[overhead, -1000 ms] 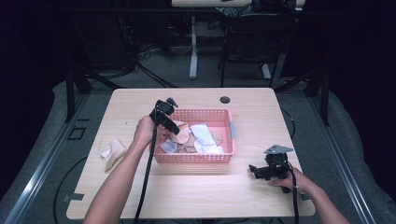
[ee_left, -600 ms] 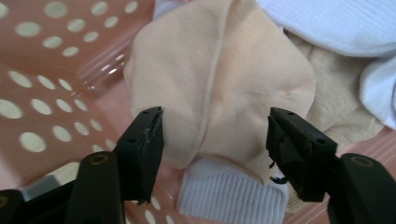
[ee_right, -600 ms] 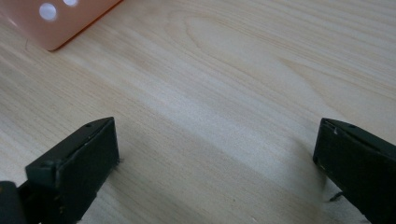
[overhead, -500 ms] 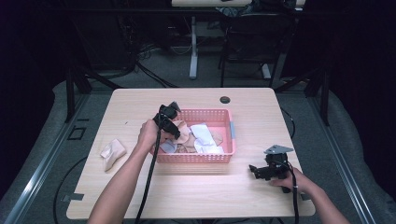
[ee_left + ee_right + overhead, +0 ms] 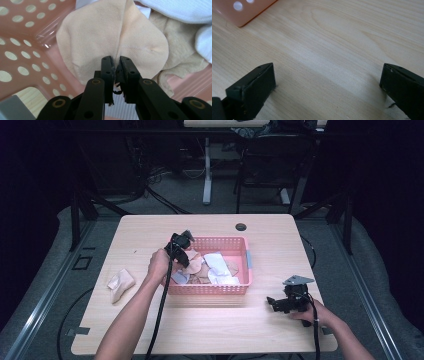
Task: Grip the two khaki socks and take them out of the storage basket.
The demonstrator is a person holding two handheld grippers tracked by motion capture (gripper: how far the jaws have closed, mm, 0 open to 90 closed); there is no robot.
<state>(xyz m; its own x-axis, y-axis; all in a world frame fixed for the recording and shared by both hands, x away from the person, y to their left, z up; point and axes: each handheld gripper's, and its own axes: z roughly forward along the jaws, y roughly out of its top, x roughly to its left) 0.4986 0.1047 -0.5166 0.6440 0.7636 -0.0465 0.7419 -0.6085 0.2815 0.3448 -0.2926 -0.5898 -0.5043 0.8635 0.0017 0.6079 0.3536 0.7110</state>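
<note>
My left gripper (image 5: 115, 65) has just been closing and now pinches a fold of the beige sock (image 5: 112, 40), a grip the left gripper view makes plain. From the high view, that sock lies in the pink basket (image 5: 246, 265), near its left wall, among other socks. My right gripper (image 5: 327, 87) rests wide open on the bare table (image 5: 280, 230), right of the basket. Another sock (image 5: 120, 283) lies left of the basket.
</note>
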